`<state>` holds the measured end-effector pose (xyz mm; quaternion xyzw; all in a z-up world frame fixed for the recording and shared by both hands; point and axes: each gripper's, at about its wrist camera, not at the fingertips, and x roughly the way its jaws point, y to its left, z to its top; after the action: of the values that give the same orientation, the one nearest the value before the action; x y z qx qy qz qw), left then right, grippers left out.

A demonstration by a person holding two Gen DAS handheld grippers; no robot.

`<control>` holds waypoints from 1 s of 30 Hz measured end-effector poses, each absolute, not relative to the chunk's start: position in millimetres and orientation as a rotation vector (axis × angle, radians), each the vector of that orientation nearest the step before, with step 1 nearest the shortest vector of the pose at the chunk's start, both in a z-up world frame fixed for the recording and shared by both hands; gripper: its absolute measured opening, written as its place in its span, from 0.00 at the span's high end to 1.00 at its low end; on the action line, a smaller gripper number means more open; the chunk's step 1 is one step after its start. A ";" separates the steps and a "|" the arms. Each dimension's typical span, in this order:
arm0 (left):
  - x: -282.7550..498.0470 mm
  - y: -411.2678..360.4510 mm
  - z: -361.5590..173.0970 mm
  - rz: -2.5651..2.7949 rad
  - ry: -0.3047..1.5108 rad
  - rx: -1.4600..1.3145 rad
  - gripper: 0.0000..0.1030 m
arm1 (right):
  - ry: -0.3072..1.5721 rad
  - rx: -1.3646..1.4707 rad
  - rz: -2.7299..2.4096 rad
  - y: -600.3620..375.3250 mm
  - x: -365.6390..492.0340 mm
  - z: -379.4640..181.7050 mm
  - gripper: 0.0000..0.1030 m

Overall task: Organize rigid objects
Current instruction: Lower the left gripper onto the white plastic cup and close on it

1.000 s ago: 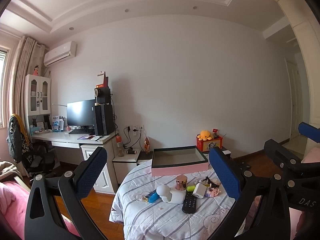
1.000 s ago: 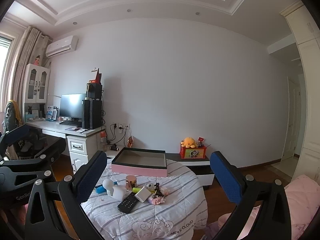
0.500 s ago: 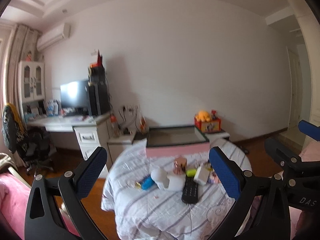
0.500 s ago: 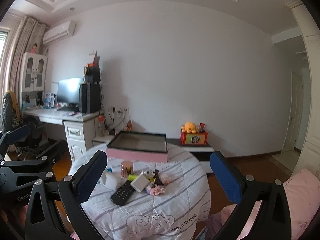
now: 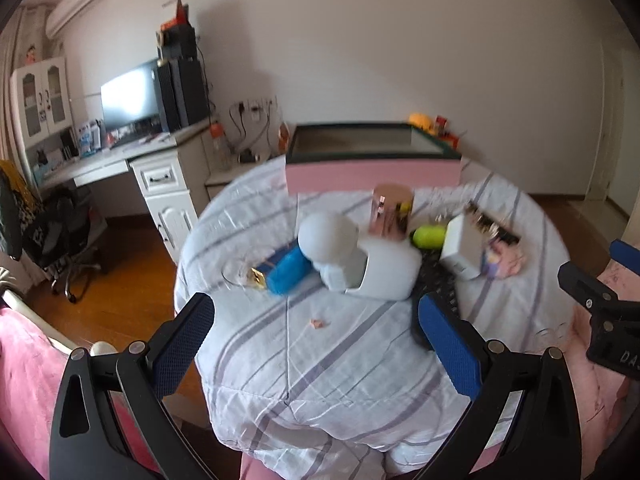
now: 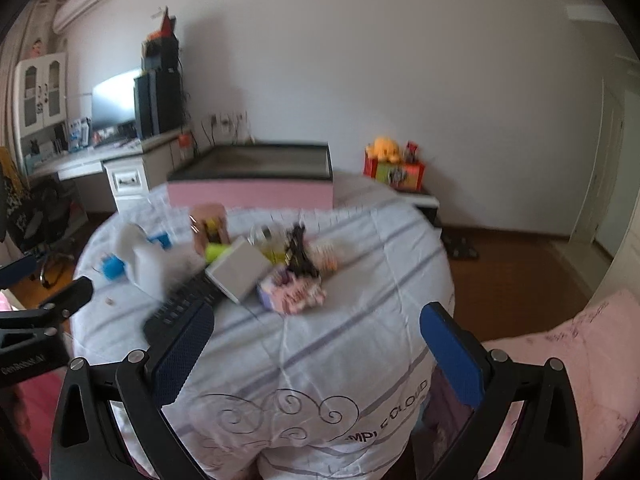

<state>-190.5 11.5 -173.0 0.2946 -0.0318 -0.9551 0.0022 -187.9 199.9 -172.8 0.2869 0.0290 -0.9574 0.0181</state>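
Note:
A round table with a striped white cloth [image 5: 340, 360] holds a pile of small items: a white round-headed gadget [image 5: 356, 256], a blue cylinder [image 5: 286, 270], a rose-gold can [image 5: 390, 210], a yellow-green piece [image 5: 430, 237], a white box [image 5: 460, 248] and a black remote [image 6: 180, 308]. An open pink box [image 5: 372, 174] stands at the table's far side [image 6: 250, 194]. My left gripper [image 5: 316, 348] is open and empty above the near cloth. My right gripper [image 6: 316, 352] is open and empty, near the remote.
A white desk with monitor [image 5: 128, 98] and office chair [image 5: 48, 232] stand at the left. A pink bed edge [image 6: 580, 340] lies at the right. A red toy box with a yellow plush [image 6: 392, 164] sits behind the table. Wooden floor surrounds the table.
Both grippers have moved forward and tilted down toward the table; the items now look much closer and larger. Both stay open and empty.

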 end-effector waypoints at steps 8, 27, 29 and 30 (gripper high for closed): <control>-221.3 6.4 -195.3 -2.960 -0.083 1.014 0.00 | 0.026 1.012 -2.938 216.4 -217.5 -200.7 0.00; -253.7 -1.5 -236.9 -3.012 -0.028 1.066 0.00 | 0.042 1.078 -2.874 223.3 -249.5 -231.9 0.00; -252.8 -1.4 -234.7 -3.013 -0.052 1.095 0.00 | 0.046 1.056 -2.883 223.0 -247.7 -233.1 0.00; -254.0 -2.0 -230.1 -3.008 -0.071 1.137 0.00 | 0.049 1.052 -2.887 222.7 -247.5 -233.3 0.00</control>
<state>-254.0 -2.0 -230.1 0.3532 -0.0220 -0.9345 -0.0377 -247.5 222.7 -233.3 0.3420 0.0161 -0.9390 0.0341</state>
